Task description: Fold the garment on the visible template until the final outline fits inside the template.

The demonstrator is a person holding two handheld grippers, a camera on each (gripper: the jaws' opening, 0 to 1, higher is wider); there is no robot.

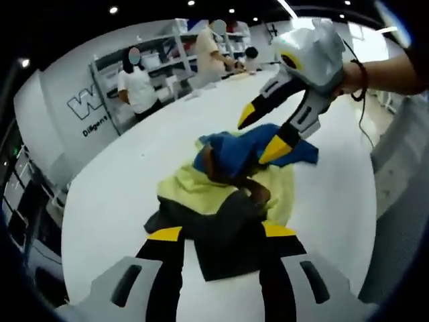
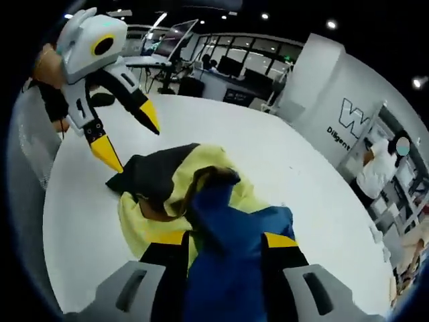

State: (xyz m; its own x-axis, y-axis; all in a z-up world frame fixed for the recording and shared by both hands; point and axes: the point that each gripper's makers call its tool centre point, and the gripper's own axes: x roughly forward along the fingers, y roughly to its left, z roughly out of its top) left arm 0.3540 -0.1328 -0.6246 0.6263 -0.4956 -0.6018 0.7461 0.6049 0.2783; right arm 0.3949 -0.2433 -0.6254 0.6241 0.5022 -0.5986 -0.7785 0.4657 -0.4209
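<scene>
a: left gripper [image 1: 221, 233], jaws apart, yellow tips at the dark near edge of the garment [image 1: 231, 194]; nothing pinched.
b: right gripper [image 2: 221, 239]?
a: jaws wide too, blue cloth bunched between them, grip not closed. garment heaped on the white table [image 2: 281, 154], between both grippers.
b: writing?
a: wall sign [image 2: 350, 127], a big "w", small letters unreadable.

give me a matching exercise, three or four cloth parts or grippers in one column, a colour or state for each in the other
Things:
1. top cloth
2. middle cloth
3. bottom cloth
4. left hand-held gripper

Colour or state:
a. yellow
b. open, holding nothing
c. blue
d. dark grey

Pairs: 1-c, 2-a, 3-d, 4-b
</scene>
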